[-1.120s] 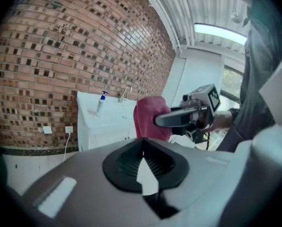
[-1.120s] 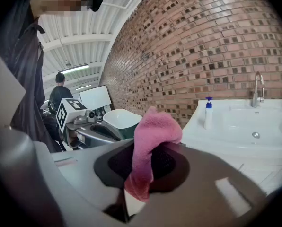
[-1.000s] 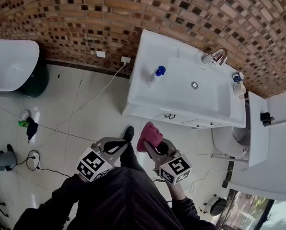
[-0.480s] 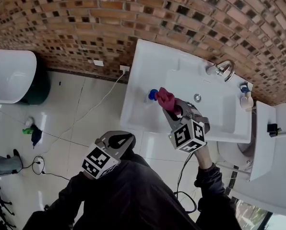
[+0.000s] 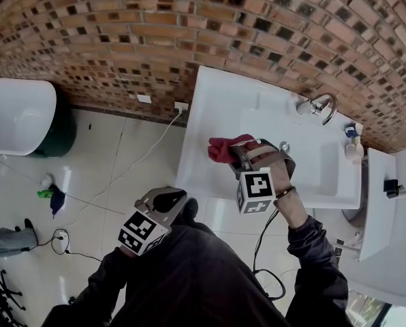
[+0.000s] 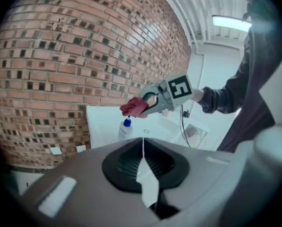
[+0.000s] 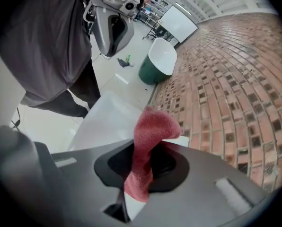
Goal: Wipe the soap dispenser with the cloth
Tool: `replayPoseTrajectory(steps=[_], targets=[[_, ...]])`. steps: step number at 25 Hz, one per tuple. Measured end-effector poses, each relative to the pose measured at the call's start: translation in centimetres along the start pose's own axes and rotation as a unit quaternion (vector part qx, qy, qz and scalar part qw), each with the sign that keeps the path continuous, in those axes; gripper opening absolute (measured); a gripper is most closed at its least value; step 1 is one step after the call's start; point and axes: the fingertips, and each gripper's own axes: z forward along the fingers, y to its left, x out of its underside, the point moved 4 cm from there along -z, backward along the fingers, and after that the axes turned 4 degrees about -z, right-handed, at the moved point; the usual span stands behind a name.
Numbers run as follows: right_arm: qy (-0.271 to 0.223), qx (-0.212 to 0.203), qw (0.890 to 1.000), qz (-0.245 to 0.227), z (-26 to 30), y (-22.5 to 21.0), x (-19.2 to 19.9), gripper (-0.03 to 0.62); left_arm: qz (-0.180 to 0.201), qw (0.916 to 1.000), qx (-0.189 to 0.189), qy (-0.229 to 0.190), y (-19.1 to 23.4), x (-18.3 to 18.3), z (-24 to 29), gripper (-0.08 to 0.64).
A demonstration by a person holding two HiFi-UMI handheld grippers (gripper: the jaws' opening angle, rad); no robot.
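My right gripper [image 5: 234, 151] is shut on a red cloth [image 5: 223, 148] and holds it over the left part of the white washbasin [image 5: 206, 107]. In the head view the cloth hides the soap dispenser. The left gripper view shows the dispenser [image 6: 125, 129], a clear bottle with a blue pump, upright on the basin's rim, with the cloth [image 6: 133, 108] just above its top. In the right gripper view the cloth [image 7: 148, 145] sticks up from between the jaws of the right gripper [image 7: 142, 167]. My left gripper [image 5: 174, 197] is shut and empty, low in front of the basin; its jaws [image 6: 143, 148] point at the dispenser.
A chrome tap [image 5: 320, 105] and a second small bottle [image 5: 353, 144] stand at the basin's far right. A brick wall runs behind. A white toilet [image 5: 377, 210] is at the right, and a white tub with a green bin [image 5: 61, 129] at the left. Cables [image 5: 87, 196] lie on the tiled floor.
My right gripper has gone from beside my body out over the basin with the cloth, rolling as it went, and now covers the dispenser. My left gripper has shifted slightly toward the basin.
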Motion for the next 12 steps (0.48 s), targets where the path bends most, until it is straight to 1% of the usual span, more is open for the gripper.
replayPoseTrajectory(steps=[2,4,6,7,8,9,10,12], targets=[[-0.015,-0.006,1.0,0.025,-0.2,1.7,-0.6,0.063,-0.001,1.0,0.004,0.005,0.3,0.0,0.2,0.006],[-0.032,-0.001,0.998,0.062,0.2,3.5,-1.3,0.063,0.0,0.9999,0.009,0.012,0.4,0.2,0.3,0.006],[-0.062,0.01,0.99,0.123,0.4,5.2,-2.2,0.063,0.004,0.9997,0.015,0.019,0.2,0.4,0.6,0.006],[-0.088,0.016,0.982,0.164,0.4,5.7,-2.8,0.063,0.006,0.9996,0.018,0.022,0.1,0.4,0.7,0.006],[-0.12,0.02,0.97,0.209,0.4,6.1,-3.5,0.063,0.008,0.9994,0.02,0.025,0.0,0.4,0.9,0.006],[-0.154,0.022,0.953,0.258,0.4,6.3,-4.2,0.063,0.009,0.9993,0.022,0.028,0.0,0.5,0.9,0.005],[-0.188,0.019,0.932,0.309,0.5,6.3,-4.7,0.063,0.011,0.9992,0.024,0.031,0.0,0.5,0.8,0.005],[-0.243,0.001,0.882,0.403,1.5,6.5,-5.0,0.063,0.011,0.999,0.024,0.035,0.0,0.6,0.6,0.005]])
